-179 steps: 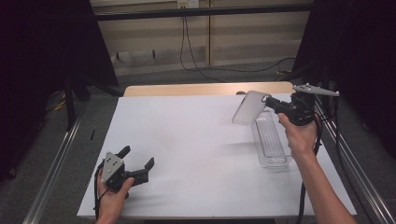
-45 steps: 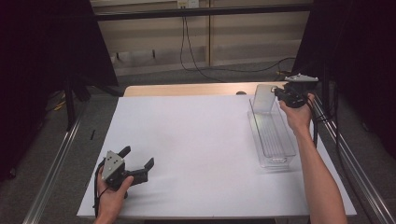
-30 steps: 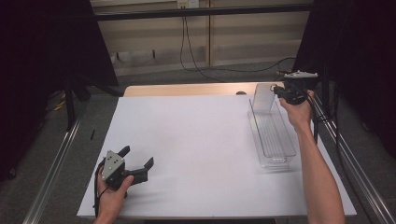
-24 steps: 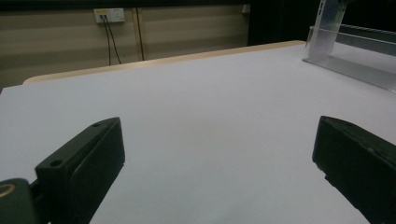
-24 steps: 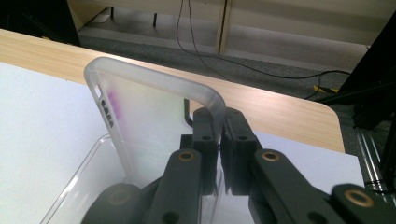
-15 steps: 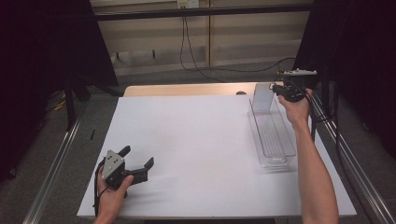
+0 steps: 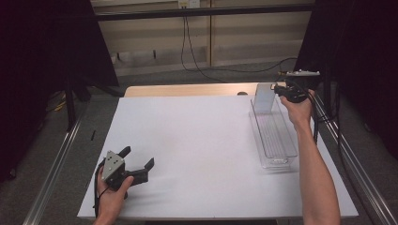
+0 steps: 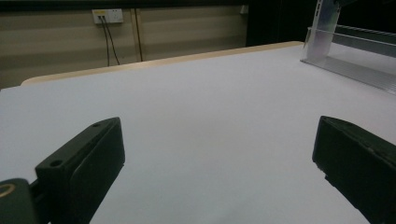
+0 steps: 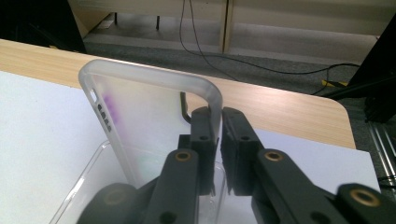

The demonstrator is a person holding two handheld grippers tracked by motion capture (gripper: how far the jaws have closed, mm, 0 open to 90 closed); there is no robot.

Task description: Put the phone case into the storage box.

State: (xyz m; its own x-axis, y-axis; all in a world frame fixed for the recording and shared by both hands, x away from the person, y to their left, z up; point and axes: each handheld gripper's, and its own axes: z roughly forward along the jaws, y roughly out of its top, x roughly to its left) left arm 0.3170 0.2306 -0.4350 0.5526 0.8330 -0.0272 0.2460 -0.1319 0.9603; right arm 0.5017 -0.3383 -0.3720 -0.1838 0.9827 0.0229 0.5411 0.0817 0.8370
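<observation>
A translucent phone case (image 9: 140, 116) is seen clamped by its edge between the jaws of the right gripper (image 9: 218, 140), which are drawn narrow around that thin rim. The jaws have just been opening a little, but the case edge is between them and looks pressed. In the high view the phone case (image 7: 264, 97) is held upright at the far end of the clear plastic tray (image 7: 281, 154), its lower part inside the tray, with the right gripper (image 7: 287, 91) just to the right of the tray's far end. The tray is placed along the right side of the white table sheet (image 7: 197, 145). The left gripper (image 7: 136, 171) is rested on the sheet well left of the tray, near the front edge, jaws spread wide with nothing between them, as confirmed in the left gripper view (image 8: 219, 154).
</observation>
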